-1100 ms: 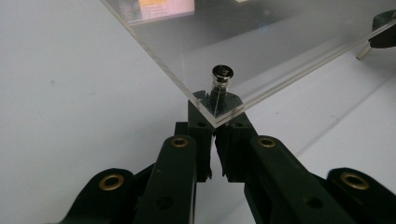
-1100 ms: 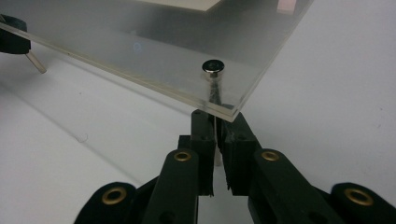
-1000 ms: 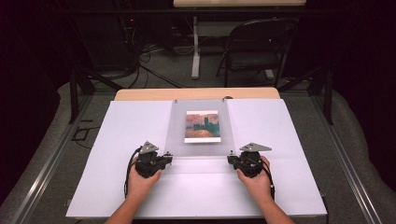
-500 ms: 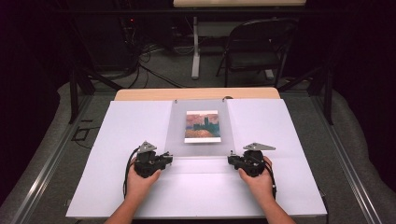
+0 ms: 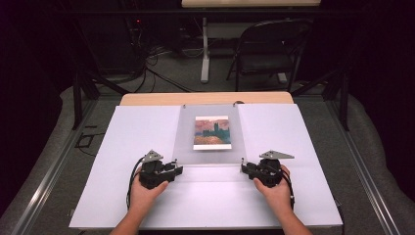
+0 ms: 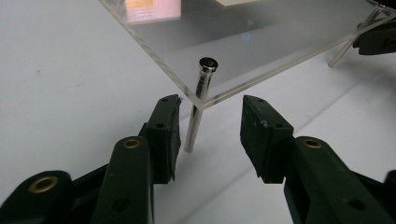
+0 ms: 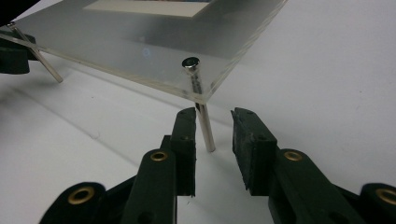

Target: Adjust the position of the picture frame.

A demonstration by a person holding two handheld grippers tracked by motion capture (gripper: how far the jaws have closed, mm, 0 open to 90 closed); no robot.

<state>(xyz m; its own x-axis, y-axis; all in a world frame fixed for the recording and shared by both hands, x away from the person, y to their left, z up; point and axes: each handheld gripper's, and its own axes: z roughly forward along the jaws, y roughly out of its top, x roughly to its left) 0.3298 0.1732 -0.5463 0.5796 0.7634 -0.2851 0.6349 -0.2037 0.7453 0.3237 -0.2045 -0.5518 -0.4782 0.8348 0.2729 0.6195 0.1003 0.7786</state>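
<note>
A clear acrylic plate (image 5: 186,139) holding a small painted picture (image 5: 211,132) stands on thin metal legs over the white board (image 5: 122,147). My left gripper (image 5: 175,170) is at the plate's near left corner. In the left gripper view the gripper (image 6: 210,101) is open, its jaws have just been opening, and the corner leg (image 6: 193,128) stands free between them. My right gripper (image 5: 244,169) is at the near right corner. It (image 7: 214,113) is open too, its jaws have likewise just been opening, and that leg (image 7: 206,130) sits untouched between the pads.
The white board lies on a wooden table (image 5: 205,98). A folding chair (image 5: 266,49) and a table leg (image 5: 204,49) stand beyond it on the floor. Metal rails (image 5: 54,166) run along both sides.
Both grippers' jaws have spread apart at the plate's near corners. Both hands stay almost where they were.
</note>
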